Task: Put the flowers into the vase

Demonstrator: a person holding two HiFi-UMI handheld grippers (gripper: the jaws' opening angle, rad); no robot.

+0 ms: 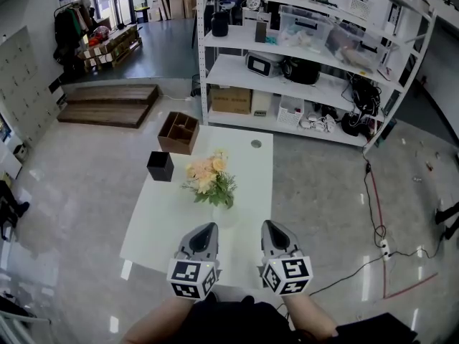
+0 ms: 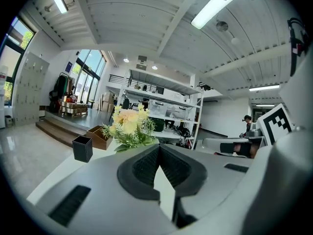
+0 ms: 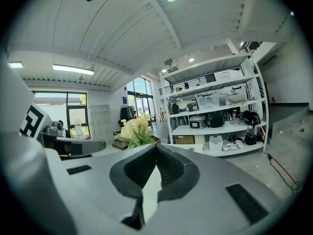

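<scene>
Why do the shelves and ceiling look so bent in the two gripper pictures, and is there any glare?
Right gripper view: the wide-angle lens bows the shelves and darkens the corners. Left gripper view: same curving; the ceiling lamp blows out white. Head view: milder bending, with lamp reflections on the floor.

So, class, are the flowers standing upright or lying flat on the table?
Upright. In the left gripper view the flowers rise above the table, with the blooms on top and the leaves beneath them.
</scene>
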